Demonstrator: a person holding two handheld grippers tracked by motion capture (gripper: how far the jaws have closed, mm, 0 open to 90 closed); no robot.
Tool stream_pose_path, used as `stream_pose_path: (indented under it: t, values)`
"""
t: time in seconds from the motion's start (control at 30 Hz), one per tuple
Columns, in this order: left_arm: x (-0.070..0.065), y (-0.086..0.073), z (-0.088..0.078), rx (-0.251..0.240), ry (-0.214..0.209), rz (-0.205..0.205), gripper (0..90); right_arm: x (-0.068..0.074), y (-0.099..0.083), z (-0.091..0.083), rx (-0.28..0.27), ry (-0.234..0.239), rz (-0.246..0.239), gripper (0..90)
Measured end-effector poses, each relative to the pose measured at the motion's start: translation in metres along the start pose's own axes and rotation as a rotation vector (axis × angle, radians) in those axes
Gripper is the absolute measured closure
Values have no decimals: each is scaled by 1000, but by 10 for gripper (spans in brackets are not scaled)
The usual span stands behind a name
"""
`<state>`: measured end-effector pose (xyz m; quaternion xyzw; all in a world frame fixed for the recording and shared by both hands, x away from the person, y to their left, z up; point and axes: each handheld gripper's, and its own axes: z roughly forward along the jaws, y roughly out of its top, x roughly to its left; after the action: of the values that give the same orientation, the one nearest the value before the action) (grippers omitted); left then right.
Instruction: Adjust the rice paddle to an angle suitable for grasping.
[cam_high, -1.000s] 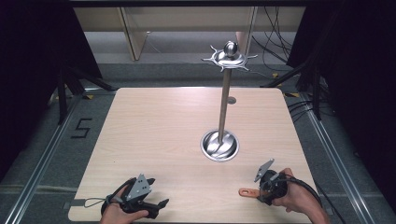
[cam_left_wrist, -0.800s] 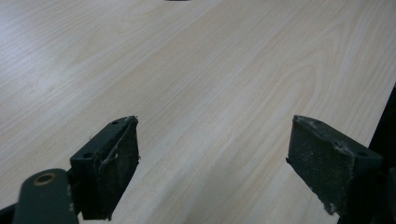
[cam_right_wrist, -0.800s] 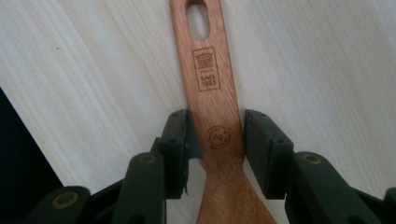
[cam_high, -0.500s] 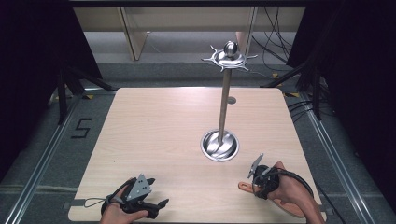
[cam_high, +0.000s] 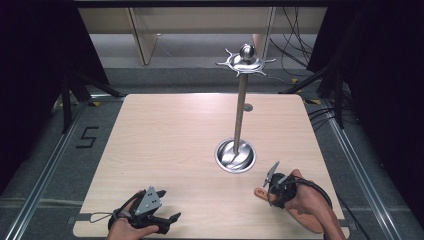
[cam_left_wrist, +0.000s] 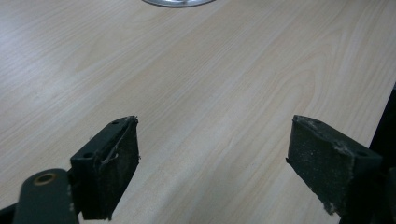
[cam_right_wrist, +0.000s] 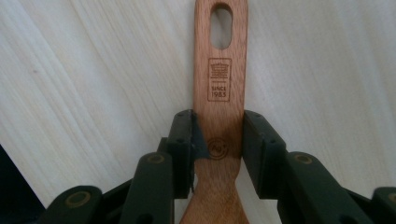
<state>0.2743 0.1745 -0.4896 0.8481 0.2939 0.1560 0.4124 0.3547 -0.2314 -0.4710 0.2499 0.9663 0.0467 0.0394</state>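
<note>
Right gripper (cam_right_wrist: 218, 149): its jaws have just been closing and now pinch the wooden utensil (cam_right_wrist: 219, 93) by the flat handle, one black pad against each long edge.
Wooden utensil: a reddish-brown handle with an oval hanging slot near its far end and a stamped mark below the slot; it widens below the jaws. In the high view its tip (cam_high: 259, 192) pokes out to the left of the right gripper (cam_high: 272, 187), low over the table's near right part.
Left gripper (cam_left_wrist: 212, 163): jaws spread wide, nothing between the pads, bare wood beneath them. In the high view it sits at the near left edge (cam_high: 167, 222), held in the person's left hand (cam_high: 125, 227).
Table (cam_high: 170, 135): pale wood grain.
Metal stand (cam_high: 240, 107): a slim upright pole on a round shiny base, topped by a spiked disc and a ball; it stands right of centre, beyond the right gripper and well apart from the left one.
</note>
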Motion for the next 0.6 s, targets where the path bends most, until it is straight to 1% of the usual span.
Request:
stream_pose_path:
  t: [0.03, 0.07, 0.1, 0.13, 0.17, 0.2, 0.23, 0.27, 0.3, 0.33, 0.37, 0.4, 0.43, 0.47, 0.53, 0.57, 0.6]
  values:
    - [0, 0, 0, 0, 0, 0, 159, 0, 0, 0, 0, 0, 0, 668]
    - [-1, 0, 0, -3, 4, -19, 159, -1, 0, -1, -13, 5, 1, 669]
    - [1, 0, -1, 10, 9, -3, 158, 0, -1, -6, -24, -7, 16, 669]
    - [-1, 0, 0, -4, 4, -18, 158, 0, -2, -9, -44, -9, 16, 670]
    - [-1, 0, 0, -5, 8, -12, 158, 0, -3, -12, -66, -9, 21, 670]
    - [-1, 0, 0, -4, 7, -12, 158, 1, -6, -17, -110, -21, 28, 670]
    - [-1, 0, 0, -3, 5, -16, 159, 0, -8, -22, -144, -21, 34, 670]
    - [-1, 0, 0, -4, 6, -16, 158, -2, -13, -31, -197, -16, 35, 670]
    - [-1, 0, 0, -4, 6, -16, 158, -3, -16, -35, -226, -30, 42, 671]
    - [-1, 0, 0, -8, -5, -4, 158, -4, -17, -38, -256, -34, 64, 671]
    - [-1, 0, 0, -8, -5, -4, 158, -4, -17, -38, -256, -34, 64, 671]
    - [0, 0, 0, -2, -1, 4, 158, -5, -19, -42, -278, -35, 72, 670]
    - [-2, 0, 0, -4, -3, -7, 158, -7, -22, -50, -326, -30, 85, 671]
    - [-2, 1, 1, -6, -5, -1, 158, -7, -22, -50, -326, -30, 85, 671]
    - [-1, 1, 1, 0, -4, 5, 158, -9, -25, -56, -384, -42, 106, 671]
    - [-1, 1, 0, 1, -2, 13, 158, -9, -25, -56, -384, -42, 106, 671]
    - [-2, 0, 1, -11, -7, -4, 158, -9, -26, -59, -395, -57, 118, 671]
